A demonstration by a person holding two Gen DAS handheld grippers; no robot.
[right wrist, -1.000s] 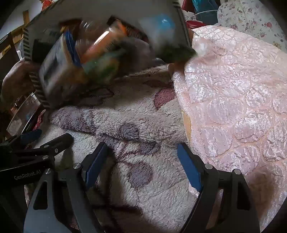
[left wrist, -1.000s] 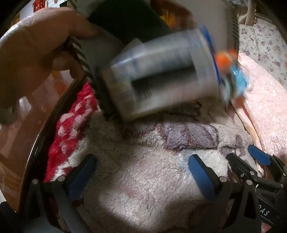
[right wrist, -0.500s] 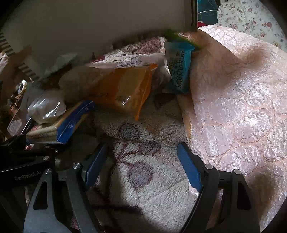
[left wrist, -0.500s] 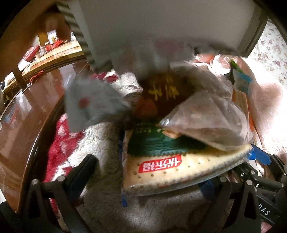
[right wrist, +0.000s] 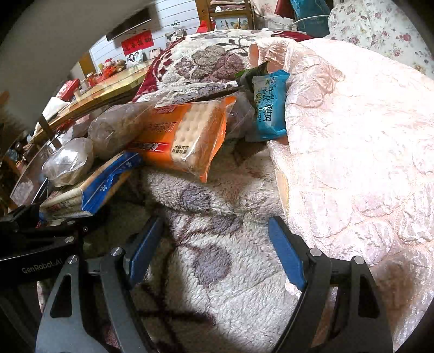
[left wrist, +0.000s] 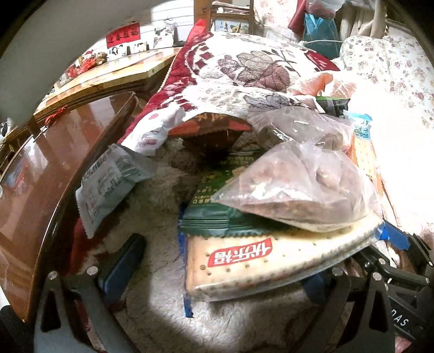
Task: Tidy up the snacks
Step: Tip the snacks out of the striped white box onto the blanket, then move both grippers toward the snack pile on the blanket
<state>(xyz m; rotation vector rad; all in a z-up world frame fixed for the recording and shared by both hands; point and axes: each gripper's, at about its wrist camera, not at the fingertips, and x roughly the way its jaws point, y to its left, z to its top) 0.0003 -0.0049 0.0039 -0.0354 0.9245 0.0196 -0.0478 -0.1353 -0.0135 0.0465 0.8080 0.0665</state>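
A heap of snack packs lies on the fluffy blanket (left wrist: 152, 320). In the left wrist view a cracker pack with a red label (left wrist: 257, 260) is nearest, under a green pack (left wrist: 217, 201) and a clear bag of brown snacks (left wrist: 306, 190). A grey-white pack (left wrist: 108, 182) lies apart on the left. My left gripper (left wrist: 217, 277) is open; the cracker pack overhangs its right finger. In the right wrist view an orange cracker pack (right wrist: 187, 135), a blue candy pack (right wrist: 268, 108) and a blue-trimmed pack (right wrist: 92, 187) lie ahead of my right gripper (right wrist: 215, 252), which is open over bare blanket.
A pink quilt (right wrist: 352, 135) rises along the right side of the heap. A glossy wooden table (left wrist: 40, 173) curves along the left edge. A red and floral blanket (left wrist: 244, 65) is bunched behind the snacks. A wooden chair (right wrist: 227, 13) stands at the back.
The tipped box held by a hand has left the view. Its snacks have dropped onto the blanket and settled in a heap. Neither gripper has moved.
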